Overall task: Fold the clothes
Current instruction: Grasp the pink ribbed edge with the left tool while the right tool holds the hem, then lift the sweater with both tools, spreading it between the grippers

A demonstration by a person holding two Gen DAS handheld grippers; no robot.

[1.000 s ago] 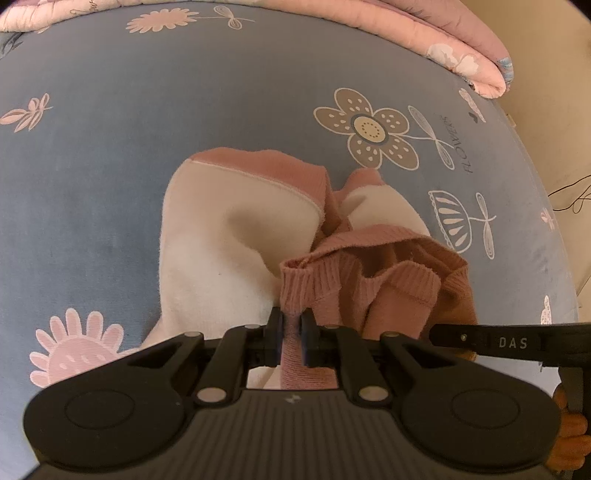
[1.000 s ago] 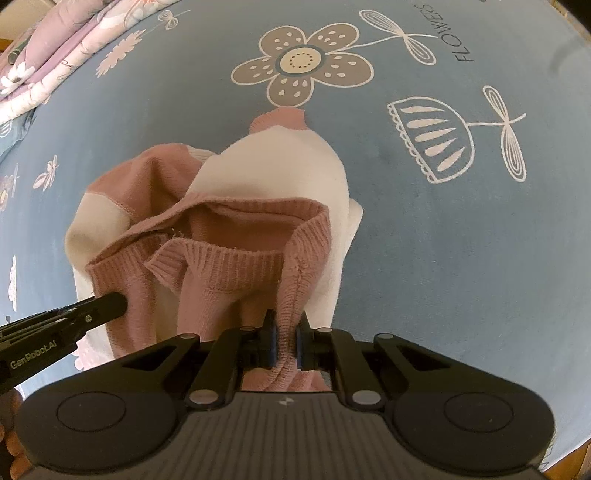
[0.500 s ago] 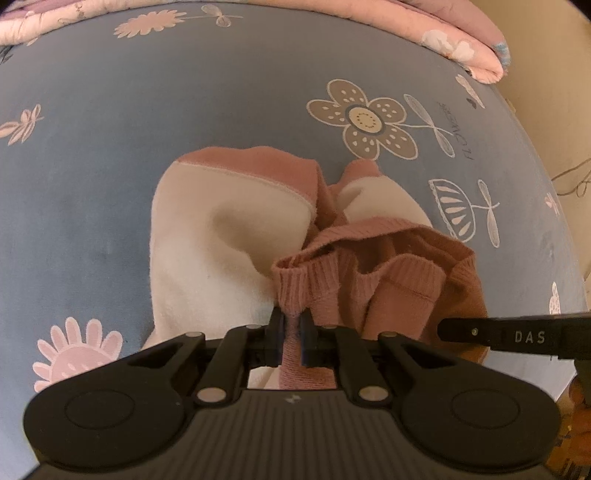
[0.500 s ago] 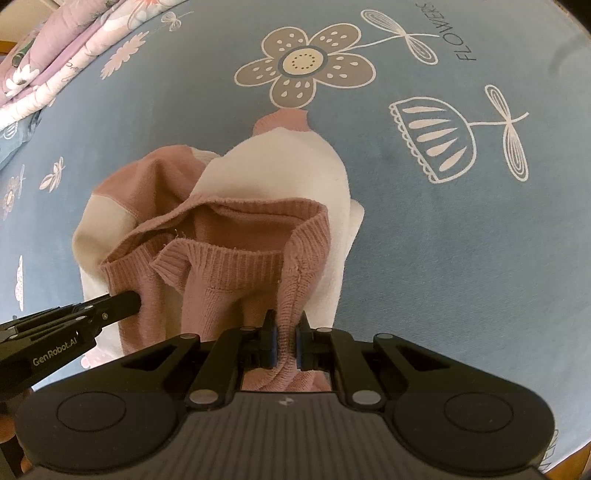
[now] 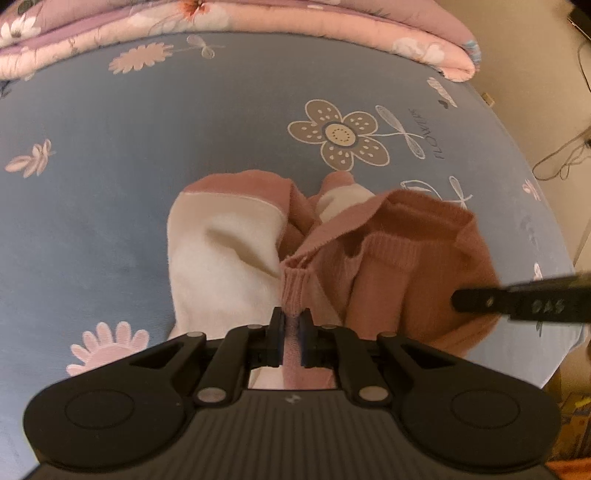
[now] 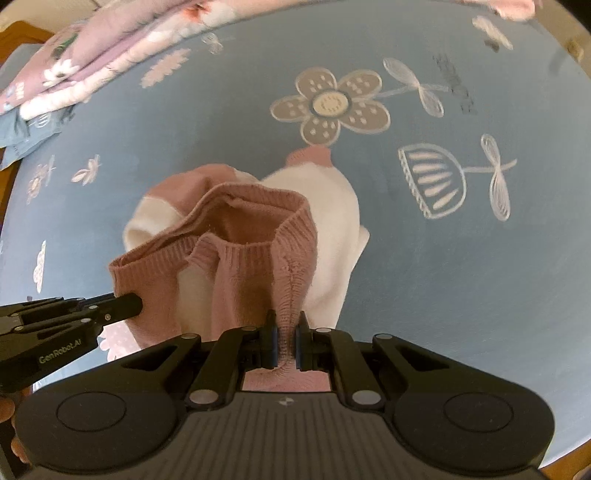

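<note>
Left wrist view showed a blue sheet (image 5: 129,155) printed with flowers spread beyond the gripper, a folded pink quilt (image 5: 258,18) cut off along its far edge. Ahead of the fingers a sweater (image 5: 229,251) of cream fleece and pink ribbed knit hung bunched, its lower part hidden behind the gripper body. The left gripper (image 5: 290,332) was clamped on the ribbed hem. To its right, the other gripper's tip was blurred. In the right wrist view, the right gripper (image 6: 283,341) pinched a ribbed pink seam of the sweater (image 6: 325,206), with the sheet (image 6: 461,277) beyond and the quilt (image 6: 92,62) smeared far left.
</note>
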